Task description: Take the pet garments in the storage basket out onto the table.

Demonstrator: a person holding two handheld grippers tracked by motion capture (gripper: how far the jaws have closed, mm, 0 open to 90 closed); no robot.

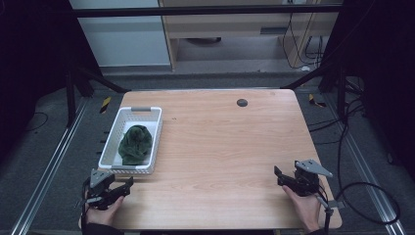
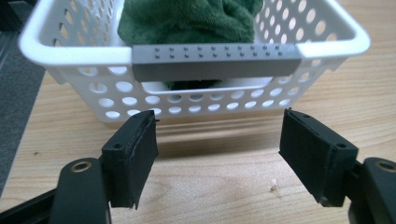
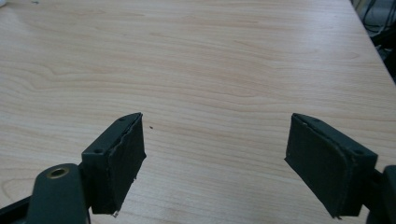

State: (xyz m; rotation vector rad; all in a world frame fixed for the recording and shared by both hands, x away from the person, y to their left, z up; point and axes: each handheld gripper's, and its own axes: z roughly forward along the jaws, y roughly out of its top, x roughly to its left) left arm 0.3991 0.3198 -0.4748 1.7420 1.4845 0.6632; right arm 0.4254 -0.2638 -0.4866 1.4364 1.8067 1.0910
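Towel (image 2: 187,21) half hidden behind basket (image 2: 79,70) rim, near wide-apart left tongs (image 2: 217,161)

Wooden table (image 1: 230,147): light grain, rounded corners, standing on dark grey carpet (image 1: 44,161). Round black cap (image 1: 242,103) set in the tabletop near its far edge. Metal floor rails (image 1: 49,166) run along both sides of the table. Black frame struts (image 1: 98,81) angle down at the far corners. Black cables (image 1: 364,196) loop over the floor at the right. Pale wooden cabinet (image 1: 230,29) stands beyond the table.
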